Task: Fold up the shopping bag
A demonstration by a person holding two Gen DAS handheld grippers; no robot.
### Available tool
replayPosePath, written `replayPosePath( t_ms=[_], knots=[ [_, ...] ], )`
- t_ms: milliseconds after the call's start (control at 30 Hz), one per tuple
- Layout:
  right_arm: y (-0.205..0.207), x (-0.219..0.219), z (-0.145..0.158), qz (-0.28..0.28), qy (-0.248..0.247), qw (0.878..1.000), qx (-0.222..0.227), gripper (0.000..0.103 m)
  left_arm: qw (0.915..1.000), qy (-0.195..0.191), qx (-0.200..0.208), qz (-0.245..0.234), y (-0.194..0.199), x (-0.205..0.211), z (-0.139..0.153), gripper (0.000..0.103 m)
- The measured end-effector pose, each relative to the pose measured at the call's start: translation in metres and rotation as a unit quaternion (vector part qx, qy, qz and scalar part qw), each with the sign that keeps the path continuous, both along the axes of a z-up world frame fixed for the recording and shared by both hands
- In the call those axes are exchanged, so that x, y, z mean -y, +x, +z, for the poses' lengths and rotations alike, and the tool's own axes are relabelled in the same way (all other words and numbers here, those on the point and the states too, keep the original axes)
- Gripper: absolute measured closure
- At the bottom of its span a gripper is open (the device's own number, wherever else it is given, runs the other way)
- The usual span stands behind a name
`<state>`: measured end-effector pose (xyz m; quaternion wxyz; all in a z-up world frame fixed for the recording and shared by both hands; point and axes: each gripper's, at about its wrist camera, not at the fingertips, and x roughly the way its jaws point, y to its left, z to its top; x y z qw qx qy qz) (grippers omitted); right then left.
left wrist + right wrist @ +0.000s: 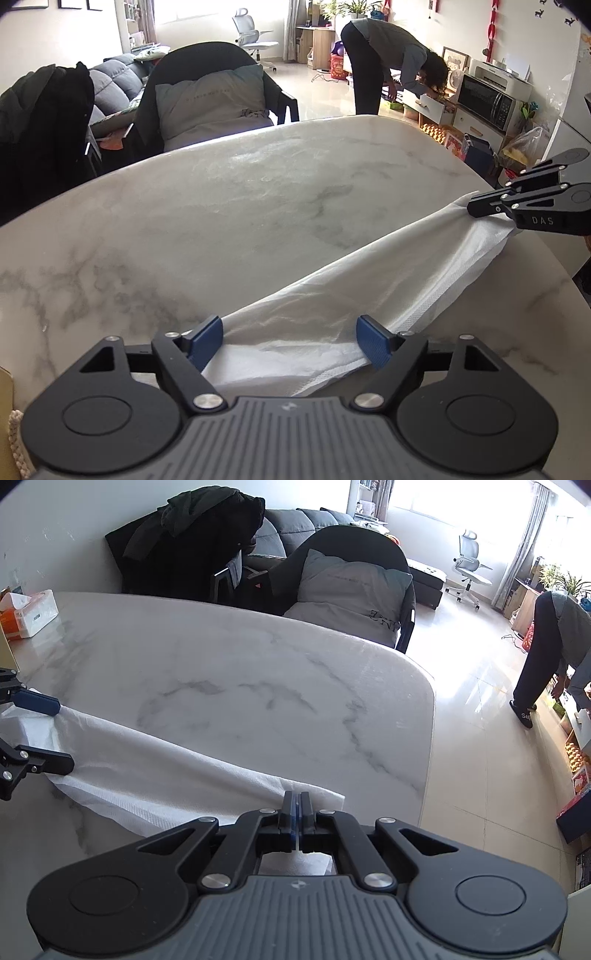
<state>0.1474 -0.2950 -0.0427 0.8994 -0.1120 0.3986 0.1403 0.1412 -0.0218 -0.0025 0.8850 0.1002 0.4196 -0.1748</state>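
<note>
A white non-woven shopping bag lies stretched in a long strip across the marble table. My left gripper is open, its blue pads standing on either side of the bag's near end, which lies flat between them. My right gripper is shut on the bag's far end and holds it slightly off the table. In the right wrist view the right gripper pinches a corner of the bag, and the left gripper straddles the other end at the left edge.
A tissue box sits at the table's far left corner. Dark chairs, one with a grey cushion, stand behind the table. The table's rounded edge drops off to the floor. A person bends over by shelves far away.
</note>
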Motion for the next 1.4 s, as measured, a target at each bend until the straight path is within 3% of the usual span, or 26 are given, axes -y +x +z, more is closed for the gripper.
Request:
replayPosePath(
  t_ms=[200, 300, 533, 633, 667, 700, 900, 1067, 1100, 1167, 1267, 1400],
  knots=[
    [0.001, -0.005, -0.001, -0.006, -0.008, 1.0, -0.001, 0.101, 0.9992, -0.018, 0.017, -0.032, -0.007, 0.025, 0.022, 0.032],
    [0.002, -0.007, -0.001, -0.01, -0.009, 1.0, -0.002, 0.101, 0.9983, -0.014, 0.009, -0.056, -0.01, 0.046, 0.016, 0.032],
    [0.006, -0.001, 0.001, -0.014, 0.011, 1.0, -0.015, 0.1, 0.9985, -0.005, -0.011, -0.054, -0.009, 0.055, -0.007, 0.031],
    [0.004, 0.001, 0.005, -0.019, 0.019, 0.999, -0.027, 0.082, 0.9984, -0.007, -0.01, -0.056, -0.009, 0.055, -0.009, 0.029],
    [0.002, 0.003, 0.006, -0.025, 0.021, 0.999, -0.029, 0.068, 0.9984, -0.007, -0.009, -0.056, -0.01, 0.054, -0.01, 0.029],
    [-0.001, 0.005, 0.008, -0.031, 0.023, 0.999, -0.031, 0.064, 0.9983, -0.008, -0.009, -0.056, -0.01, 0.054, -0.011, 0.028],
    [-0.023, 0.039, 0.023, -0.113, 0.089, 0.989, -0.032, 0.063, 0.9982, -0.006, -0.011, -0.059, -0.008, 0.054, -0.011, 0.026],
    [-0.038, 0.077, 0.026, -0.192, 0.198, 0.96, -0.052, 0.062, 0.998, -0.006, -0.012, -0.061, -0.006, 0.055, -0.009, 0.026],
    [-0.039, 0.086, 0.021, -0.201, 0.234, 0.949, -0.062, 0.062, 0.998, -0.006, -0.012, -0.062, -0.006, 0.055, -0.009, 0.026],
    [-0.037, 0.094, 0.016, -0.197, 0.265, 0.941, -0.071, 0.061, 0.9979, -0.005, -0.013, -0.063, -0.005, 0.055, -0.009, 0.025],
    [-0.03, 0.102, 0.008, -0.171, 0.299, 0.936, -0.08, 0.05, 0.9977, -0.004, -0.015, -0.065, -0.004, 0.055, -0.008, 0.025],
    [-0.011, 0.107, 0.004, -0.107, 0.299, 0.945, -0.085, 0.05, 0.9973, -0.003, -0.017, -0.072, -0.003, 0.055, -0.008, 0.025]
  ],
)
